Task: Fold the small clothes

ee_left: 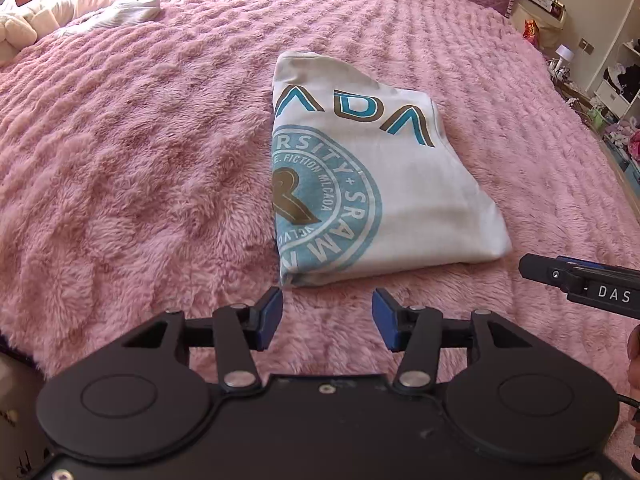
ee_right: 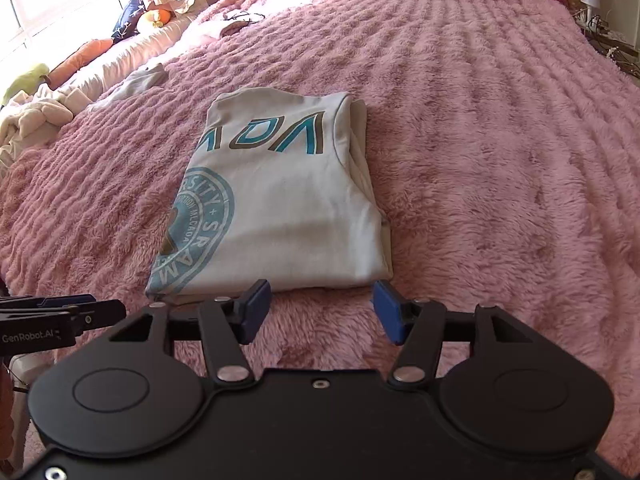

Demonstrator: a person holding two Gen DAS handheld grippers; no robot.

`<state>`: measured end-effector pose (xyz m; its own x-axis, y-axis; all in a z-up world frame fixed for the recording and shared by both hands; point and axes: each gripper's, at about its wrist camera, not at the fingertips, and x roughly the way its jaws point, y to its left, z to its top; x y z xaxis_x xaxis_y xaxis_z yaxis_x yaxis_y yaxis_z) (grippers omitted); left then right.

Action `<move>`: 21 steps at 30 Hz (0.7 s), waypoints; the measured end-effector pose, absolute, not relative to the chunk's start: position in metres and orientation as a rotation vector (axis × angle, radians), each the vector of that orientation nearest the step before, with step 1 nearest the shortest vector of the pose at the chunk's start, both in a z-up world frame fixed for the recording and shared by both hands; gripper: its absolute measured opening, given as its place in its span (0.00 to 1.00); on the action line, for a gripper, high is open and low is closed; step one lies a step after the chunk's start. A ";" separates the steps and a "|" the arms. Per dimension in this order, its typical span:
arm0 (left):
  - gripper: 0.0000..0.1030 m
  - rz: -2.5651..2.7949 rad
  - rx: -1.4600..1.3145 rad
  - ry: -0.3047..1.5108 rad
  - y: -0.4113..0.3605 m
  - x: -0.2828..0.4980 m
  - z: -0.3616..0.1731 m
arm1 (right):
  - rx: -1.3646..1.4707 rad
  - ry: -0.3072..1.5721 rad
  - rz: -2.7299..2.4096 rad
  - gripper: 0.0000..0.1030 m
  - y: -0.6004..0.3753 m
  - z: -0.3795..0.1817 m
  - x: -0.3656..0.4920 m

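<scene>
We see the white T-shirt lying on the pink fleece blanket that covers the bed, folded into a narrow panel with its teal seal print and lettering facing up. One long side is a clean fold, and along the other side the tucked layers show stacked at the edge in the right wrist view. The hem end lies nearest us, which suits a last fold from hem toward collar.

Our left gripper hovers just short of the near left corner, jaws spread apart and holding nothing. Our right gripper sits likewise at the near edge, jaws released and empty, bracketing the right half of the hem. We judge that both are lined up here so that each can pinch one corner of the hem and lift it evenly; the plush pile could make it hard to get a finger under the cloth.

Farther off, a pale striped garment lies near the far edge of the blanket, well apart from the shirt, and loose bedding and cushions crowd the window side.
</scene>
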<state>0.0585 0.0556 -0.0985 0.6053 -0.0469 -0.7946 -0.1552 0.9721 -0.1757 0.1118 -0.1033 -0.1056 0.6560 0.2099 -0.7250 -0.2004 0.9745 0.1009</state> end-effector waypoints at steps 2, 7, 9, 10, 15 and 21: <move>0.51 0.100 -0.242 0.935 0.051 0.040 -0.089 | 0.008 0.829 0.210 0.58 -0.102 -0.098 0.093; 0.52 0.177 -0.232 0.936 0.036 -0.001 -0.073 | -0.007 0.812 0.196 0.65 -0.097 -0.082 0.047; 0.53 0.190 -0.224 0.936 0.031 -0.013 -0.069 | -0.016 0.809 0.192 0.65 -0.097 -0.079 0.037; 0.53 0.192 -0.221 0.938 0.030 -0.017 -0.068 | -0.023 0.810 0.185 0.66 -0.096 -0.079 0.032; 0.54 0.188 -0.198 0.947 0.025 -0.027 -0.066 | -0.028 0.815 0.171 0.67 -0.095 -0.077 0.021; 0.55 0.183 -0.198 0.956 0.025 -0.029 -0.065 | -0.030 0.829 0.160 0.70 -0.092 -0.077 0.019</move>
